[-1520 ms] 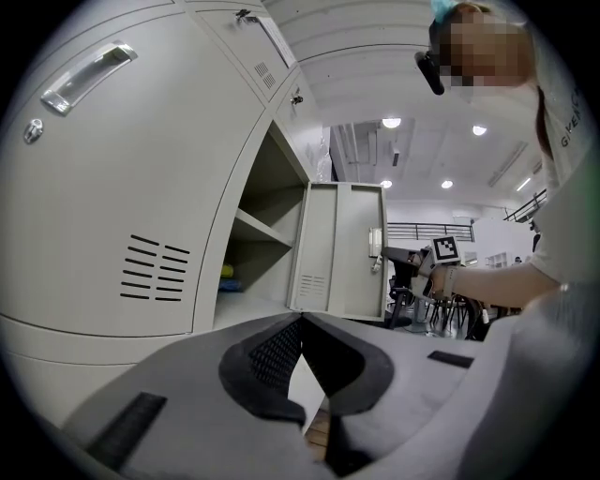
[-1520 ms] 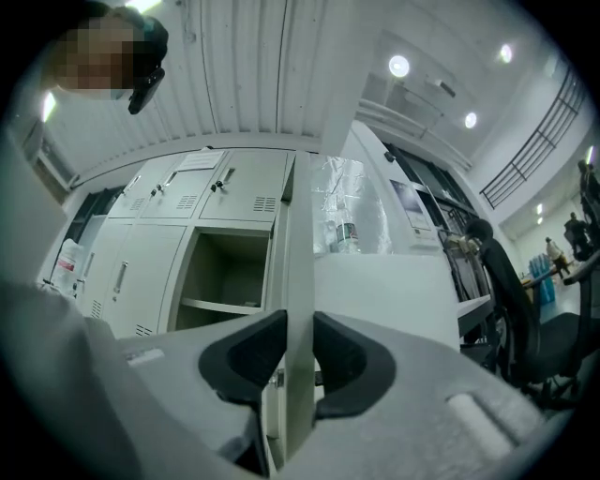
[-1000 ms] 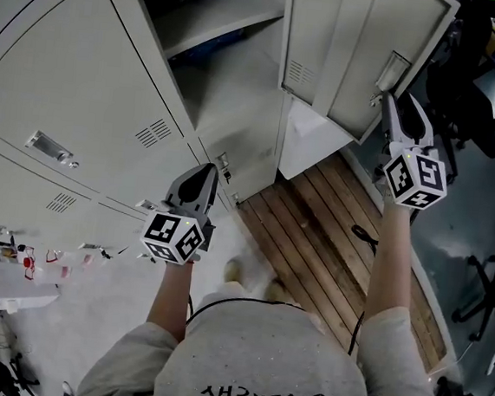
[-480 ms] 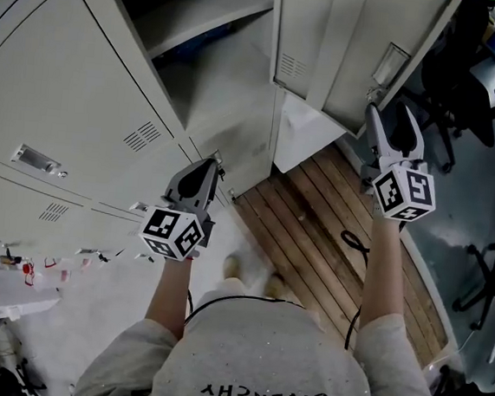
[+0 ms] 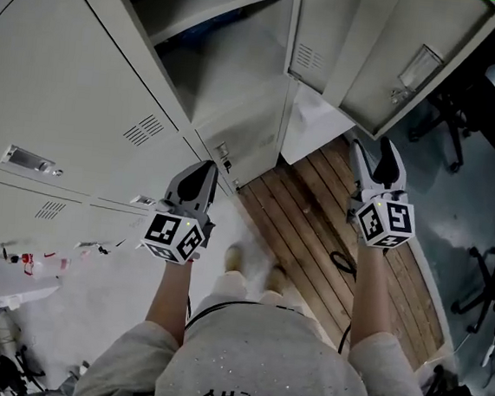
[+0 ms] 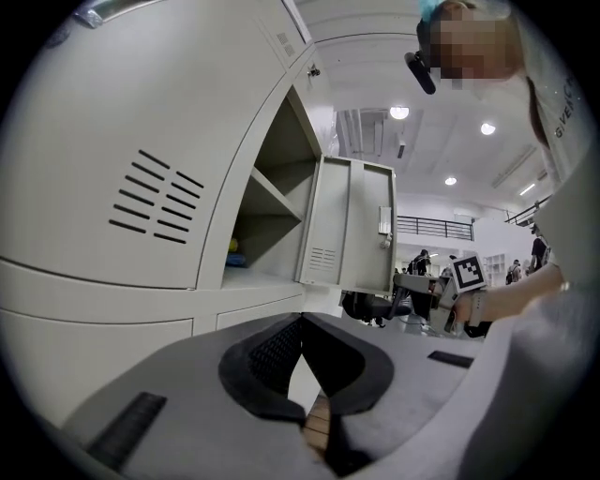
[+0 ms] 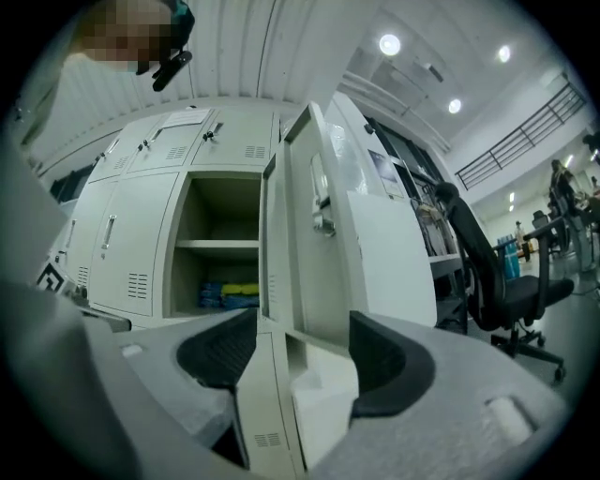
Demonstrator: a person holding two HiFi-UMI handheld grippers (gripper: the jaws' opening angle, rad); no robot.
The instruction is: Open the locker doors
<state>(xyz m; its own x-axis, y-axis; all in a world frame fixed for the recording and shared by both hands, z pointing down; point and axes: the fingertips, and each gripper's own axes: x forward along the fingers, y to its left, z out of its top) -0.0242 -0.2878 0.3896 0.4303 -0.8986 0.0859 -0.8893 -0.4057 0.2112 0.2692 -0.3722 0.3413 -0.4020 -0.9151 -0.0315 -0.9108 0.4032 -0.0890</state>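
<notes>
Nearest me, my left gripper (image 5: 203,173) has its jaws pressed together with nothing in them. It points level at the locker front, down and to the left of the open upper door (image 5: 400,59). My right gripper (image 5: 373,157) hangs over the wooden floor (image 5: 332,227) just below that door's lower edge. Its jaws have just been opening and now stand wide. Nothing is pinched; only the edge of the lower door (image 7: 265,412) shows in the gap ahead, clear of both pads.

That lower door sits straight beneath the open upper door and looks swung out the same way, edge-on to me. Above it the upper door stands well out from the cabinet, with its handle (image 5: 419,68) on the face turned away from the compartment. Left of the door, the open compartment (image 5: 221,25) shows a shelf with blue and yellow things (image 7: 230,295) under it.

Farther left of the open upper door, the closed doors (image 5: 74,98) are still flush, each with a handle (image 5: 26,160) that stands upright on the door face. I judge the next pull belongs there. Those handles lie to my left, so the left gripper is the nearer one, but its jaws must part first to span a handle across its narrow width.
</notes>
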